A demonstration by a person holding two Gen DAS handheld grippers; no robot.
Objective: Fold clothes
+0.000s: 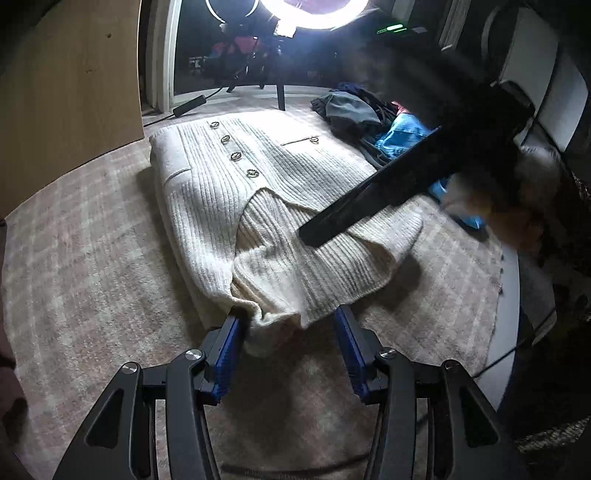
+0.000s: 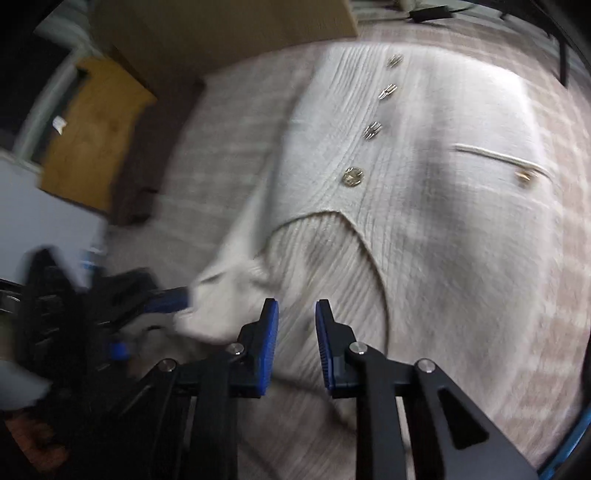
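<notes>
A: Nearest first, what is the left hand-held gripper (image 1: 290,326) doing?

B: Its jaws stand partly apart, with a bunched fold of the cream cardigan (image 1: 236,192) hanging between the blue pads (image 1: 231,334). The left pad touches the knit; whether the fold is truly pinched, I cannot tell.

A: And the right hand-held gripper (image 2: 296,314)?

B: In its own view the jaws are narrowly parted with a clear gap and nothing between them, poised over the ribbed sleeve (image 2: 332,266). The left view shows it as a dark, blurred shape over that same sleeve.

A: Where does the cardigan lie?

B: Flat on a pale checked rug (image 1: 92,258), front up, a row of metal buttons (image 1: 235,156) down its middle and a pocket slit on each side. The sleeve is folded across the lower body.

A: Beyond it?

B: A heap of other clothes (image 1: 369,114), grey and blue, just beside the cardigan's far right edge. Further back a ring light (image 1: 314,14) on its stand, and a wooden panel (image 1: 70,92) at the left.
</notes>
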